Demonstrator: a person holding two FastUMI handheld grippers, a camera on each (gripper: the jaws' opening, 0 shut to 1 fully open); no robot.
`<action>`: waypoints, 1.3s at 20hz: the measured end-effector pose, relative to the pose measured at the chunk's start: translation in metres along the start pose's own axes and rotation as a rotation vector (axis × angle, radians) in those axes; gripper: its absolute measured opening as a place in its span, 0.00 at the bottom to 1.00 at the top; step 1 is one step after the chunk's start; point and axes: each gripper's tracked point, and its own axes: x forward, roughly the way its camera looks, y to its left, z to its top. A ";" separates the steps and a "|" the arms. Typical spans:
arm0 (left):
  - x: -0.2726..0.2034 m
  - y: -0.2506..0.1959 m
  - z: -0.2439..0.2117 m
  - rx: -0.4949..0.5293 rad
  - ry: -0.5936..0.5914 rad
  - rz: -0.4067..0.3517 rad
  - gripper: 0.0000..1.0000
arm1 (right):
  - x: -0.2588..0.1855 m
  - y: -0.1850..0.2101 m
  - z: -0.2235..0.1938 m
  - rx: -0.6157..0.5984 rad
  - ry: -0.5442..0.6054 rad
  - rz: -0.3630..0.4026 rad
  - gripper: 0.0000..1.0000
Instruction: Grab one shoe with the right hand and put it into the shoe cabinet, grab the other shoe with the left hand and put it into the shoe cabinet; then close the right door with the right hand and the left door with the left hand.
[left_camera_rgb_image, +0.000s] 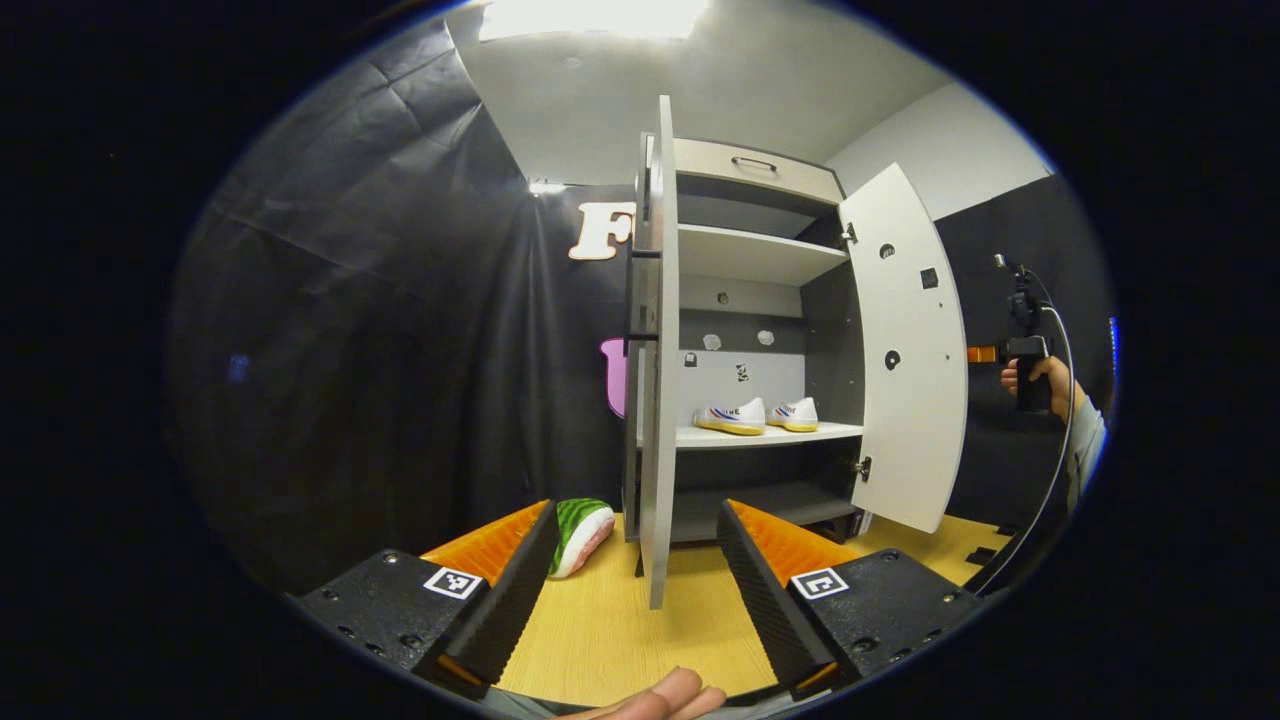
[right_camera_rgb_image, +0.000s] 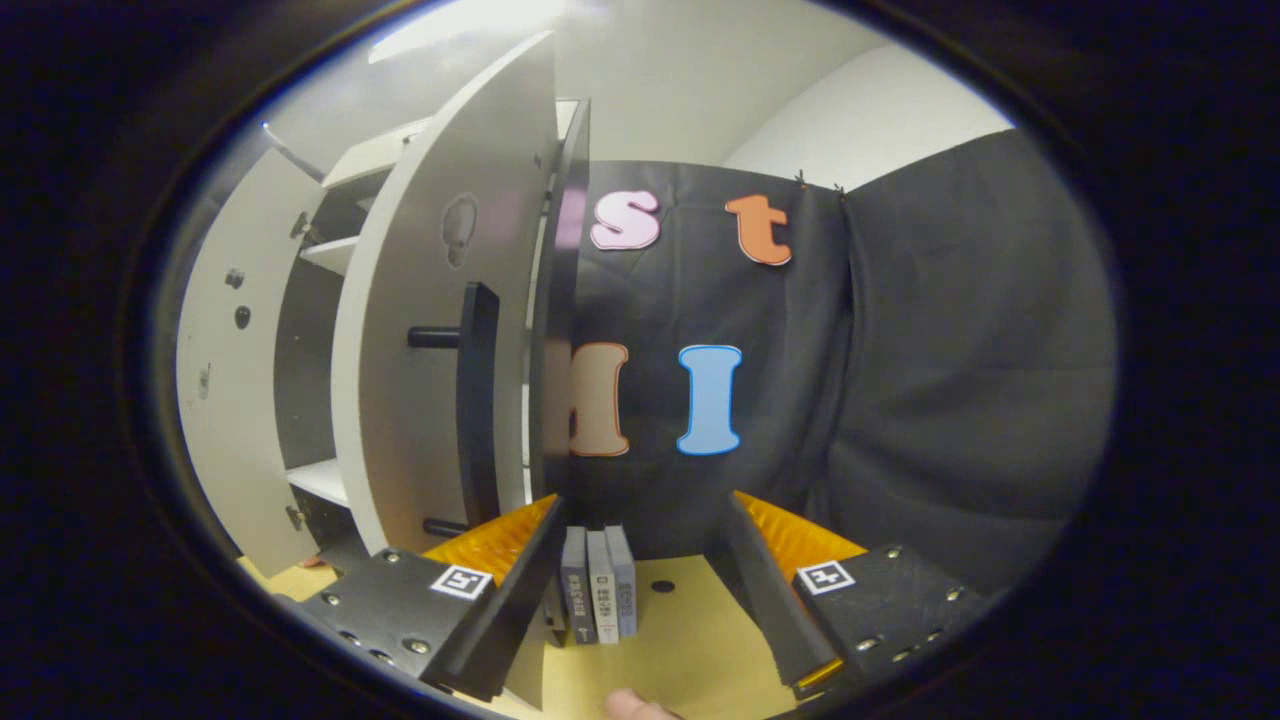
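Inside, 2 shoes (left_camera_rgb_image: 756, 415) shelved, cabinet doors (left_camera_rgb_image: 658, 350) open

- Our left gripper (left_camera_rgb_image: 637, 560) is held level, its fingers spread wide apart and gripping nothing.
- Our right gripper (right_camera_rgb_image: 640, 560) likewise stands wide open, holding nothing.

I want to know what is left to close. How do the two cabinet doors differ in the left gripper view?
The left door stands edge-on to the camera, a narrow strip; the right door shows its broad inner face. The left door reaches lower in the picture, between the left tongs; the right door hangs farther off. Both are white and open, with both shoes already on the shelf.
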 end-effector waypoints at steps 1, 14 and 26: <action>0.004 0.001 -0.001 -0.006 0.004 0.002 0.96 | -0.001 0.003 0.001 -0.006 -0.001 -0.008 0.98; 0.008 0.008 -0.010 -0.006 0.035 0.030 0.96 | -0.013 0.073 -0.001 0.015 0.021 0.070 0.93; 0.006 0.034 -0.015 0.030 0.062 0.075 0.96 | 0.007 0.176 -0.017 0.123 0.070 0.145 0.89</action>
